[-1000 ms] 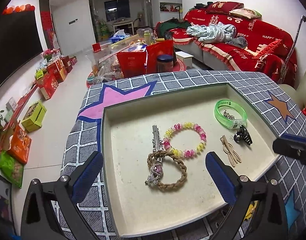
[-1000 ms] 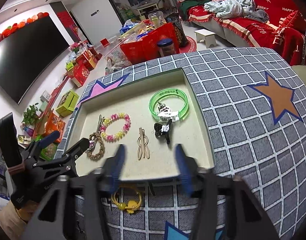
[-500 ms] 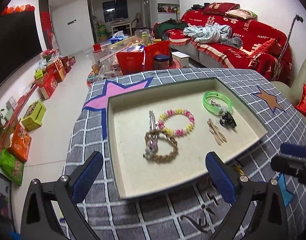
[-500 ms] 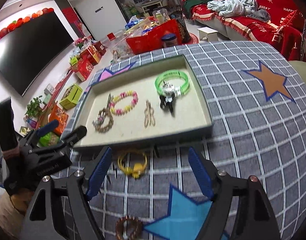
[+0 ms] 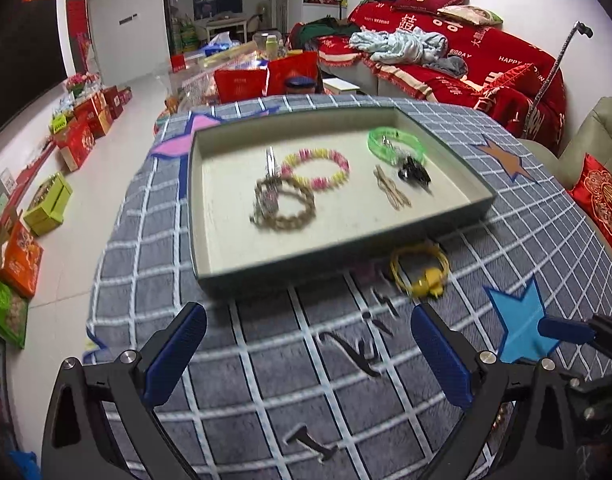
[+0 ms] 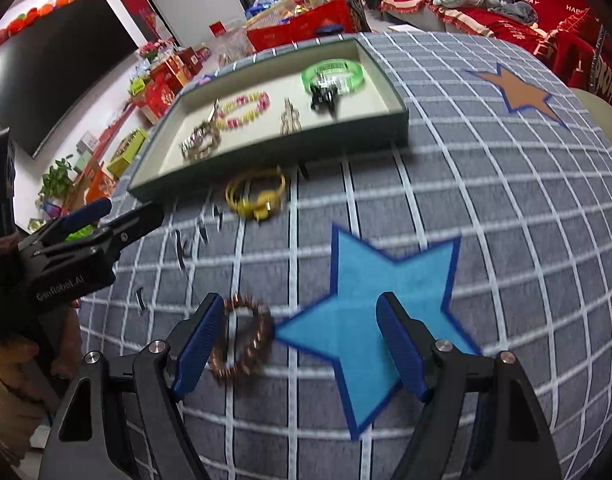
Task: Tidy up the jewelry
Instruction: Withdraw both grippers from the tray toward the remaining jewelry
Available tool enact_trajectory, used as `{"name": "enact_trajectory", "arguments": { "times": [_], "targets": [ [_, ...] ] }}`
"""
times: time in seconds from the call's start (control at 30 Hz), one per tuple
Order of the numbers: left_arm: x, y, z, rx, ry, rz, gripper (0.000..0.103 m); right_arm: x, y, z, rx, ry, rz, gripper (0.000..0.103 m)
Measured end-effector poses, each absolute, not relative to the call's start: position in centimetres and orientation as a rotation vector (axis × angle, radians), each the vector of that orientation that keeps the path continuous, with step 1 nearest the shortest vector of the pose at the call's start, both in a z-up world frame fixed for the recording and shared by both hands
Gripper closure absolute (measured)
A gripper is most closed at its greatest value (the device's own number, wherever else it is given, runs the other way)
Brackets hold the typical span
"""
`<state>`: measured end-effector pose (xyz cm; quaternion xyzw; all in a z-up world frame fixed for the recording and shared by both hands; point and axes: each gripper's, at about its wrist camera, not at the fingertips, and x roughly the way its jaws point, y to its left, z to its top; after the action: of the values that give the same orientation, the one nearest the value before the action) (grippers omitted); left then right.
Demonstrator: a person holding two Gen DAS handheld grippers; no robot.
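A shallow green tray (image 5: pixel 346 258) (image 6: pixel 265 160) on the checked cloth holds a braided bracelet (image 5: pixel 283 206), a pink-yellow bead bracelet (image 5: pixel 316 168), a green bangle (image 5: pixel 394 146) (image 6: pixel 333 76), a black claw clip (image 5: pixel 414 172) and a tan hair clip (image 5: pixel 392 192). A yellow bracelet (image 5: pixel 420 268) (image 6: pixel 257 196) lies on the cloth in front of the tray. A brown bead bracelet (image 6: pixel 241 338) lies just inside the left finger of my right gripper (image 6: pixel 297 344), which is open. My left gripper (image 5: pixel 306 354) is open over bare cloth.
The cloth has a blue star (image 6: pixel 378 308) under the right gripper and an orange star (image 6: pixel 514 94) farther right. A red sofa (image 5: pixel 466 60) stands beyond the table. Boxes and bags (image 5: pixel 81 128) line the floor on the left.
Both grippers have pulled back from the tray toward the near side of the table. The yellow bracelet and then the brown bead bracelet have come into view.
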<state>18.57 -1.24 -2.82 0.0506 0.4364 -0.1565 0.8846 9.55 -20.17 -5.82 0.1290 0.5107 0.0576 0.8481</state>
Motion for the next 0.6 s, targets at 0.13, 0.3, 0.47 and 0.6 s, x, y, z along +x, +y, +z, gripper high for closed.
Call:
{"name": "enact_trajectory", "arguments": {
  "times": [0.13, 0.3, 0.47, 0.6],
  "targets": [
    [18.3, -1.4, -3.7, 0.096, 0.939, -0.323, 0.000, 8.8, -19.5, -6.1, 0.266, 1.077, 0.133, 0.023],
    [18.2, -1.6, -4.4, 0.087, 0.959, -0.317, 0.000, 8.6, -18.3, -6.7, 0.218, 1.084, 0.127, 0.038],
    [18.5, -1.5, -4.8, 0.059, 0.978, -0.308, 0.000, 8.1, -17.2, -6.7, 0.155, 1.076, 0.131, 0.050],
    [18.9, -2.0, -5.1, 0.048, 0.989, -0.319, 0.000, 7.5, -16.0, -6.8, 0.071, 1.070, 0.139, 0.056]
  ]
}}
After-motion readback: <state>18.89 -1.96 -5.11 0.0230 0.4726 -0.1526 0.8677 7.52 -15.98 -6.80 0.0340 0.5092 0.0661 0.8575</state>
